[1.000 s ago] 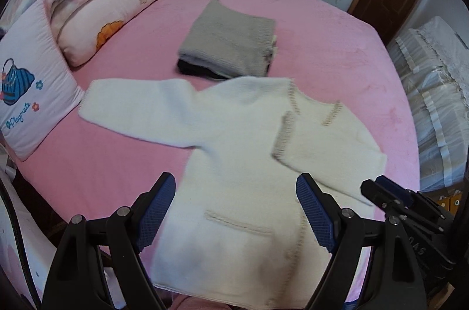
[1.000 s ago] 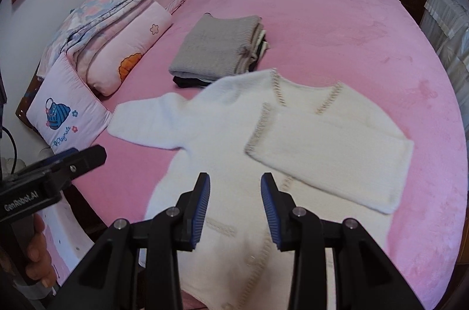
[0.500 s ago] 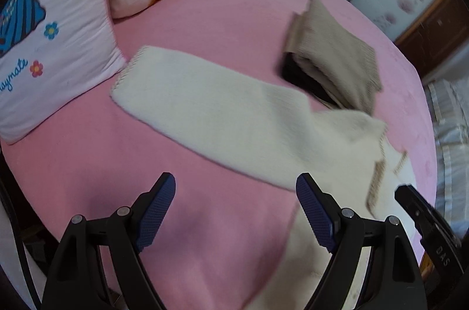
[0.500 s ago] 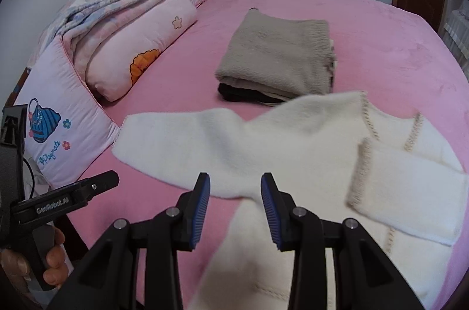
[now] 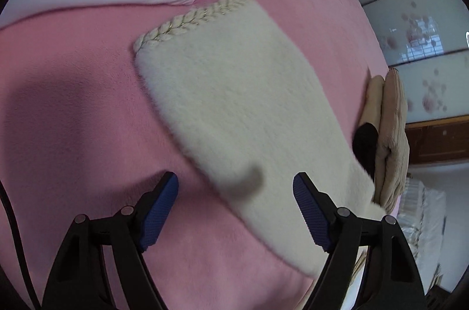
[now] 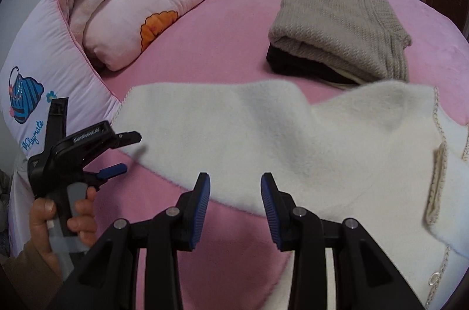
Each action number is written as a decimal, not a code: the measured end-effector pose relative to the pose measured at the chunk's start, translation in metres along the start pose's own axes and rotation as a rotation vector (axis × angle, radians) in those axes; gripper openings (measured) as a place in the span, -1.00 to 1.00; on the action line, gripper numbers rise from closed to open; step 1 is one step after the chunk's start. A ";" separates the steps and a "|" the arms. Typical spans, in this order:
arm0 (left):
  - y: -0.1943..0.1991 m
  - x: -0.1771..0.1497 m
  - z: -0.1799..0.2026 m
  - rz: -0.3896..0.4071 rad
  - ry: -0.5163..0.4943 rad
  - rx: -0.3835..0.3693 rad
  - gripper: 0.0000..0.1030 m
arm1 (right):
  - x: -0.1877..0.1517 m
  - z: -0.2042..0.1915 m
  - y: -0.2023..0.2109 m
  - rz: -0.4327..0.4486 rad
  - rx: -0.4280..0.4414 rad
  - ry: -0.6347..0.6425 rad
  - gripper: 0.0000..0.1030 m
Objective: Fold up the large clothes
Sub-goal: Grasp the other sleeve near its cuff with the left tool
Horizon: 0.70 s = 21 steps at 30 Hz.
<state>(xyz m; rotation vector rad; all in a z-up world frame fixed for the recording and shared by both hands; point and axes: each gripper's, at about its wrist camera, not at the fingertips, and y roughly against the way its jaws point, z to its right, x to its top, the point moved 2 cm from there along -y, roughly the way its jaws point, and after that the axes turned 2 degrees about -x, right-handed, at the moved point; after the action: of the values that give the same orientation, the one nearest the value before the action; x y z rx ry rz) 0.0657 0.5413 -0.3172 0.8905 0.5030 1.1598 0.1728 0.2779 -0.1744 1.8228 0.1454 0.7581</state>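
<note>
A fluffy white cardigan (image 6: 337,140) lies flat on the pink bed (image 6: 219,52). Its left sleeve (image 5: 234,93) stretches out toward the pillow and ends in a braided cuff (image 5: 190,17). The other sleeve's cuff (image 6: 436,181) is folded across the body. My left gripper (image 5: 234,181) hovers low over the outstretched sleeve, a little short of the cuff. Its jaws are closing, with the sleeve's near edge below them and no pad pressing on it. In the right wrist view a hand (image 6: 58,216) holds the left gripper (image 6: 129,153) at the cuff end. My right gripper (image 6: 235,179) stands half open above the sleeve's near edge, holding nothing.
A folded beige sweater (image 6: 340,25) sits on a black garment beyond the cardigan. A lilac pillow (image 6: 32,81) and a rolled pink quilt (image 6: 152,8) lie along the left side. Sliding doors (image 5: 425,25) stand behind the bed.
Both grippers have swung left and dropped toward the outstretched sleeve. The left one rolled and now sits close over the sleeve, its jaws slightly narrower. The cardigan has not moved.
</note>
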 end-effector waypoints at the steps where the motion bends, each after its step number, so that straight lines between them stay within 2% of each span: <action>1: -0.005 0.002 -0.002 0.003 0.003 -0.005 0.54 | -0.002 0.000 -0.002 -0.004 -0.005 -0.001 -0.30; 4: -0.017 0.003 0.000 0.012 -0.007 0.004 0.53 | -0.006 0.005 -0.004 -0.012 -0.024 -0.013 -0.30; 5: -0.019 0.006 0.002 0.019 -0.012 0.008 0.47 | -0.007 0.008 -0.004 -0.013 -0.031 -0.018 -0.30; 6: -0.021 0.007 0.005 0.026 -0.024 0.020 0.17 | -0.007 0.010 -0.004 -0.014 -0.038 -0.024 -0.30; 7: -0.023 0.009 0.009 0.025 -0.039 0.024 -0.28 | -0.008 0.014 -0.004 -0.014 -0.046 -0.031 -0.30; 9: -0.028 0.011 0.012 0.010 -0.050 0.016 -0.82 | -0.008 0.022 -0.005 -0.017 -0.066 -0.049 -0.30; 12: -0.023 0.013 0.022 0.027 -0.098 0.043 -0.88 | -0.006 0.037 -0.004 -0.007 -0.093 -0.088 -0.30; 16: 0.008 -0.002 0.069 0.115 -0.293 0.088 -0.90 | -0.005 0.060 0.004 0.005 -0.113 -0.159 -0.30; 21: 0.056 -0.045 0.152 0.188 -0.535 0.015 -0.90 | -0.014 0.096 0.027 0.024 -0.140 -0.242 -0.30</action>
<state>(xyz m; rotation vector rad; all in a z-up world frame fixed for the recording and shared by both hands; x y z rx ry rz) 0.1314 0.4549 -0.1889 1.2287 -0.0089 1.0294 0.2086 0.1843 -0.1747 1.7685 -0.0855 0.5444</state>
